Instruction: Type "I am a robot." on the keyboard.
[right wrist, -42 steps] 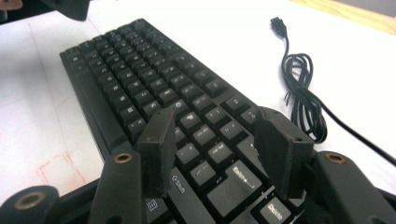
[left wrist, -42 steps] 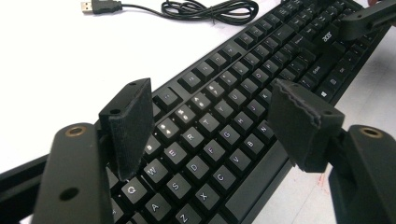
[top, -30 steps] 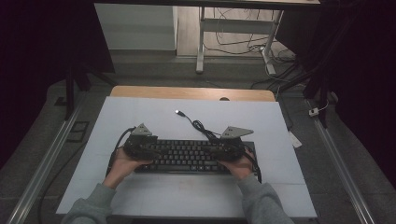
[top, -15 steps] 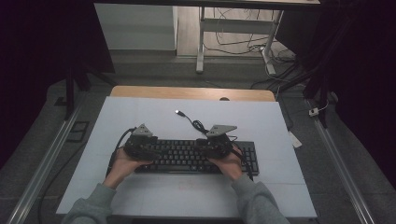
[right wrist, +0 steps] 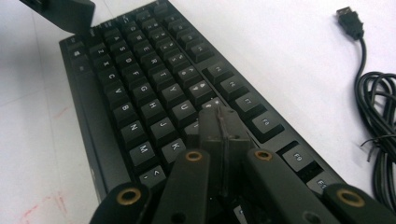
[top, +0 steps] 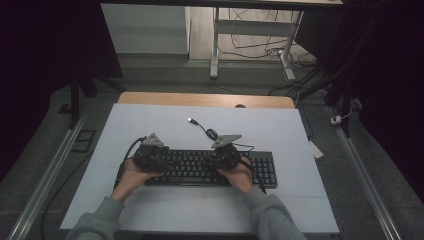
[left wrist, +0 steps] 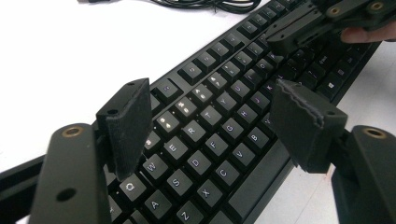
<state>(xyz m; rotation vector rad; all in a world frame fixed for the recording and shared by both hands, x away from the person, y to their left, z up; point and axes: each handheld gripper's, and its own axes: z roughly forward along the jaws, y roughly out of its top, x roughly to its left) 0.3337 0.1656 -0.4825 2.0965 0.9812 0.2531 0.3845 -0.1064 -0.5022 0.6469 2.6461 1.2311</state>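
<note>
Two grippers sit over one black keyboard (top: 210, 167), which lies flat near the front middle of the white surface (top: 150, 120). The left gripper (left wrist: 210, 126) hangs over the keyboard's left end with its jaws wide apart; the letter keys show between the pads (left wrist: 126, 126) and nothing is clamped. The right gripper (right wrist: 219, 123) has its jaws pressed together with nothing between them; they have just been closing. Its tip points down onto the key rows near the keyboard's middle, at the keys beside U and J; whether it presses a key cannot be told. The keyboard's cable (top: 207, 132) lies loosely coiled on the surface behind it, its USB plug (top: 191, 120) free.
</note>
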